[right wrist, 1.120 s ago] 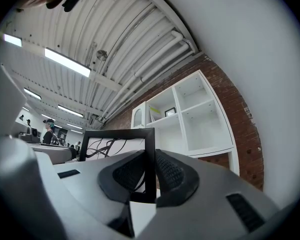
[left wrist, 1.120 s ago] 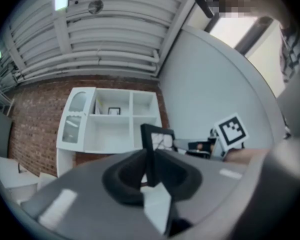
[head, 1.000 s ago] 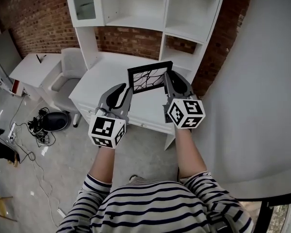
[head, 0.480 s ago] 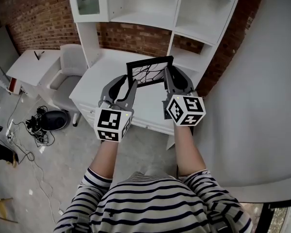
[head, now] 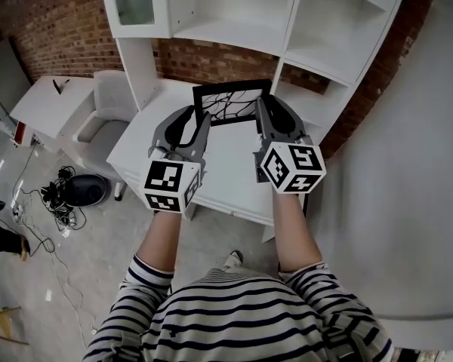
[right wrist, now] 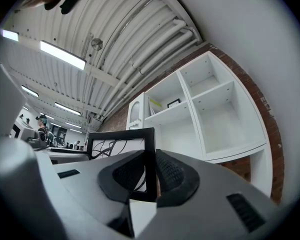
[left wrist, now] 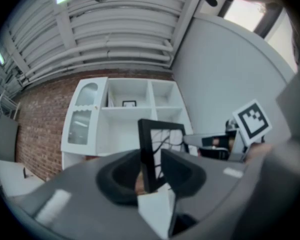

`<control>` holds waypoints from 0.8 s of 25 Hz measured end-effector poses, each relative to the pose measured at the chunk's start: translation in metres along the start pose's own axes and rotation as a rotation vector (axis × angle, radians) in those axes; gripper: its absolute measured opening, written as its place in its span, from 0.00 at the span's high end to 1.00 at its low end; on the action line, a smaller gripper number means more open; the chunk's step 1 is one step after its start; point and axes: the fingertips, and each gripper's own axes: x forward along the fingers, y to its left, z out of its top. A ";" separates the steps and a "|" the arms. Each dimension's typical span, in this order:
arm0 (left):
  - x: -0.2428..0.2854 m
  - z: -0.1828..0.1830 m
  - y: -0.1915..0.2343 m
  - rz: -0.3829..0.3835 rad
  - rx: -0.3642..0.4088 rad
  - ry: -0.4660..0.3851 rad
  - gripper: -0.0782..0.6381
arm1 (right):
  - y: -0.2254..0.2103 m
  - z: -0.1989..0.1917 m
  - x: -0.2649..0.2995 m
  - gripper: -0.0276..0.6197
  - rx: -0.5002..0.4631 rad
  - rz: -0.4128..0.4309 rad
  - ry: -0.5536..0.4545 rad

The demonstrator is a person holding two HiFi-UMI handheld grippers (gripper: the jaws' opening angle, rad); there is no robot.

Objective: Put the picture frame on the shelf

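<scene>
A black picture frame (head: pixel 230 102) with a branch drawing hangs upright over the white desk (head: pixel 226 176), below the white shelf unit (head: pixel 234 36). My right gripper (head: pixel 263 113) is shut on its right edge; in the right gripper view the pads press both sides of that edge (right wrist: pixel 150 176). My left gripper (head: pixel 198 117) stands at the frame's left edge. In the left gripper view this edge (left wrist: pixel 151 149) sits between the jaws, with a slit of background showing beside the left pad. The shelf compartments (right wrist: pixel 215 114) lie ahead and above.
A small framed picture (left wrist: pixel 129 103) stands in an upper shelf compartment. A grey armchair (head: pixel 109 108) and a small white table (head: pixel 41 108) are left of the desk. Cables and a black round object (head: pixel 83 188) lie on the floor. A grey wall (head: pixel 408 164) runs along the right.
The frame has risen toward the shelf with the right gripper. The left gripper, earlier apart from the frame and narrower, has widened and moved up around the frame's left edge.
</scene>
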 end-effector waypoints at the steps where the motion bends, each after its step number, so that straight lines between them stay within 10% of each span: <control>1: 0.011 -0.001 0.007 0.004 -0.008 -0.001 0.73 | -0.004 0.001 0.011 0.86 0.001 0.007 -0.003; 20: 0.196 0.021 0.126 0.017 -0.091 0.005 0.73 | -0.064 0.033 0.185 0.86 -0.053 0.063 0.028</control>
